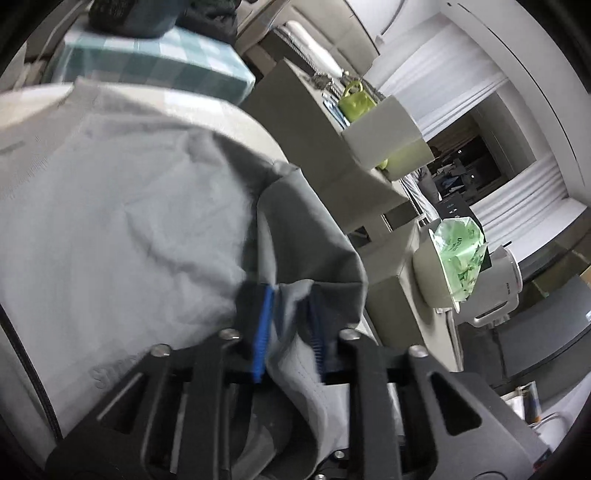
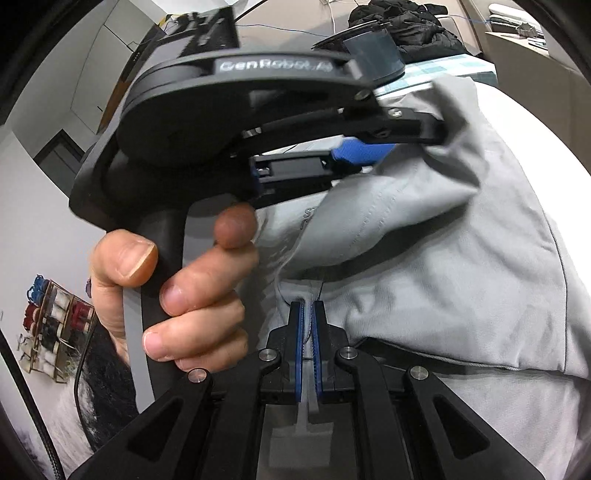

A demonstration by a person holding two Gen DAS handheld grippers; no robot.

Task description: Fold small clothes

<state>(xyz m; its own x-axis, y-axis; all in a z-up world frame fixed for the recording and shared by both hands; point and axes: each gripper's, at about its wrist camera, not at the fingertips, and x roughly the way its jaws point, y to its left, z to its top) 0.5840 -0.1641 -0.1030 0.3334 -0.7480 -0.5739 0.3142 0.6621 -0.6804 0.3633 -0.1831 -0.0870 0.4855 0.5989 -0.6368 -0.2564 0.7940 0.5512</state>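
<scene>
A light grey garment lies spread over a pale surface, and a fold of it rises between the blue pads of my left gripper, which is shut on that fold. In the right wrist view the same garment fills the right side. There the left gripper reaches in from the upper left, held by a person's hand, with cloth bunched at its tip. Low in the middle, my right gripper is shut on a thin hem of the garment, its blue pads nearly touching.
A teal checked cloth lies beyond the garment. To the right are grey boxes, a green bag, a green plastic packet and a white kettle. A black jacket lies at the back, and a rack of thread spools stands at the left.
</scene>
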